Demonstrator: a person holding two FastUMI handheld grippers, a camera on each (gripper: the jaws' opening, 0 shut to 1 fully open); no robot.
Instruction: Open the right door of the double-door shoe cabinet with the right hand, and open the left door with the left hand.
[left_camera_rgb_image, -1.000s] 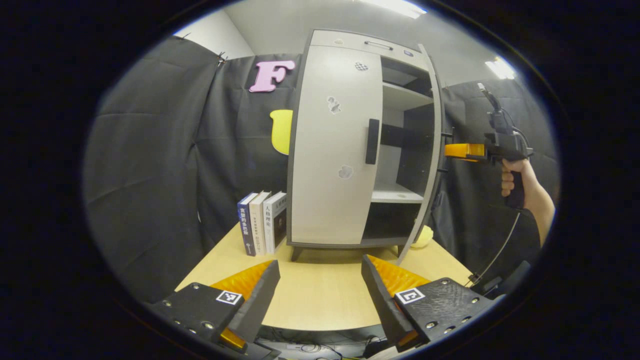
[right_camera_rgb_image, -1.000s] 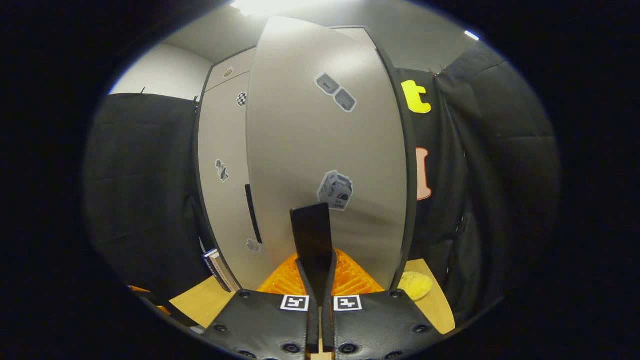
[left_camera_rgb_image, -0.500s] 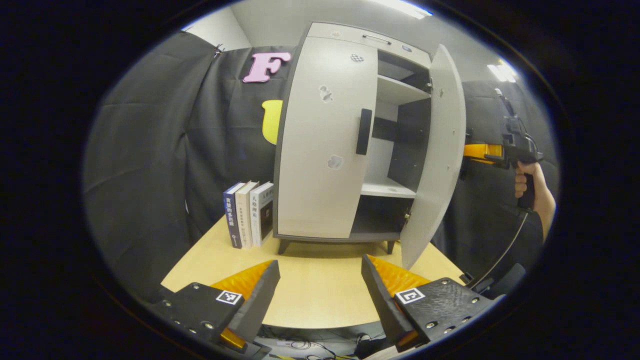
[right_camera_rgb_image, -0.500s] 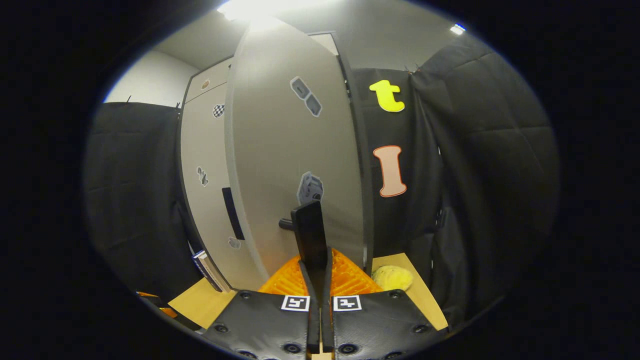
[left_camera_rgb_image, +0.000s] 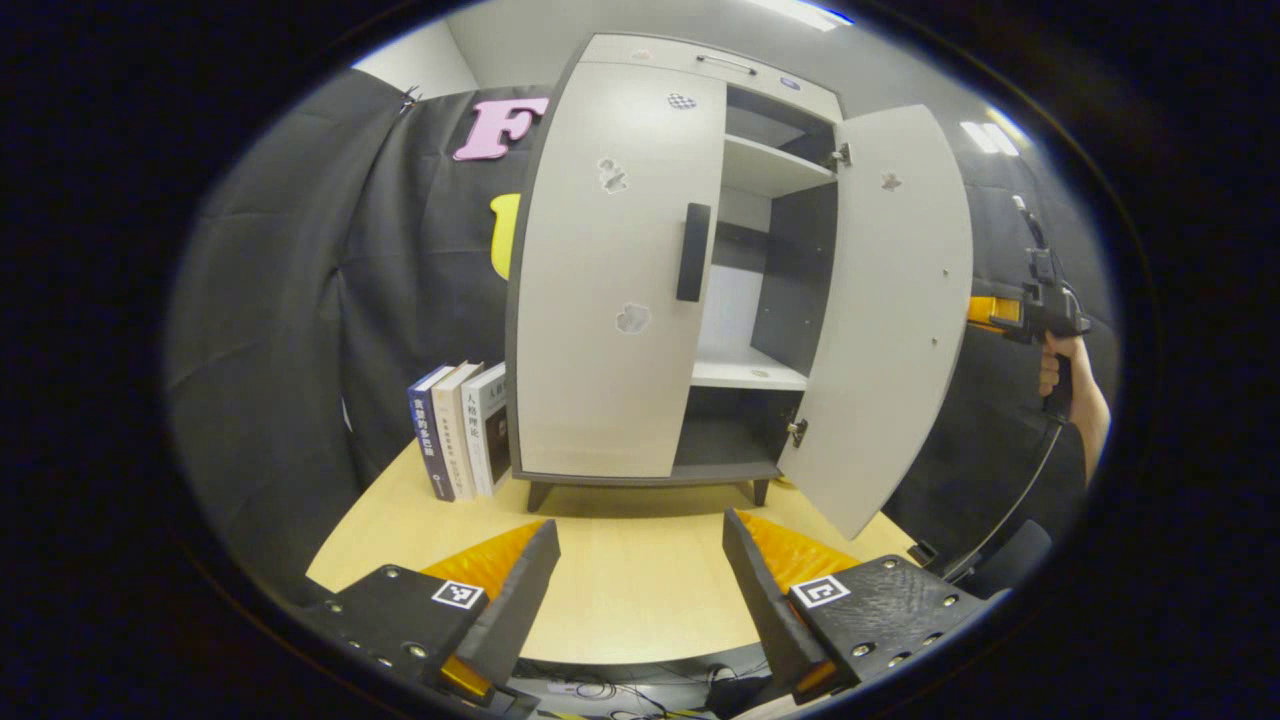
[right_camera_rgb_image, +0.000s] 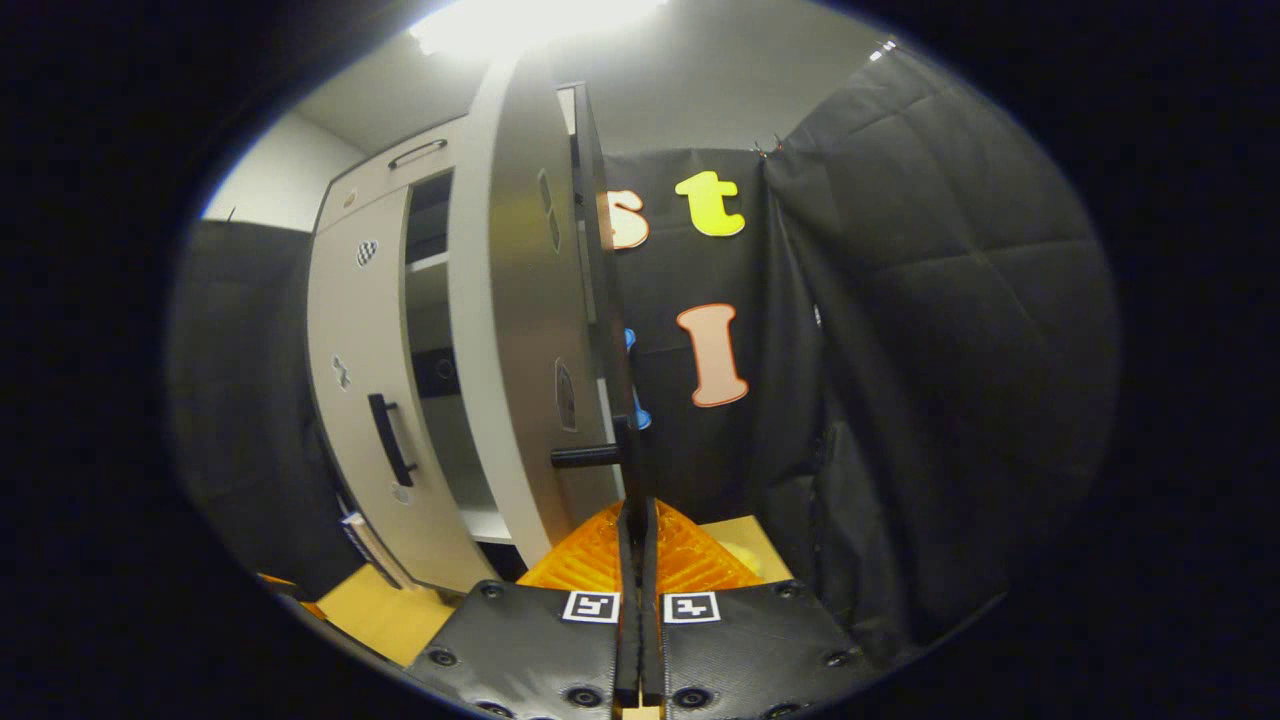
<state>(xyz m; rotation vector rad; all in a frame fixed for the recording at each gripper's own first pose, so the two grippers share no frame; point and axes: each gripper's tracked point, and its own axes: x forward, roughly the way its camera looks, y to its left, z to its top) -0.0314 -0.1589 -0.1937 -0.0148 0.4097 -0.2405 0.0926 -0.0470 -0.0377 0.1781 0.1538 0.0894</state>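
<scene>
Shoe cabinet (left_camera_rgb_image: 640, 60), as landmark:
- Front: bare stretch of wooden table (left_camera_rgb_image: 620, 590), open to a gripper.
- Left door (left_camera_rgb_image: 610, 290): shut, with its black handle (left_camera_rgb_image: 692, 252) unobstructed.
- Right door (left_camera_rgb_image: 885, 320): swung wide, blocking the right side.
- Left of cabinet: three upright books (left_camera_rgb_image: 462, 430) close against it.
- Interior: shelves exposed through the right half.

Recording booth, black cloth walls (left_camera_rgb_image: 290, 300), shoe cabinet (left_camera_rgb_image: 610, 300) on table (left_camera_rgb_image: 620, 580)

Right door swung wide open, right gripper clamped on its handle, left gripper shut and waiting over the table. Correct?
One error: the left gripper is open, its fingers spread apart over the table in the left gripper view. The right door is swung wide and the right gripper is clamped on the right door handle.
</scene>
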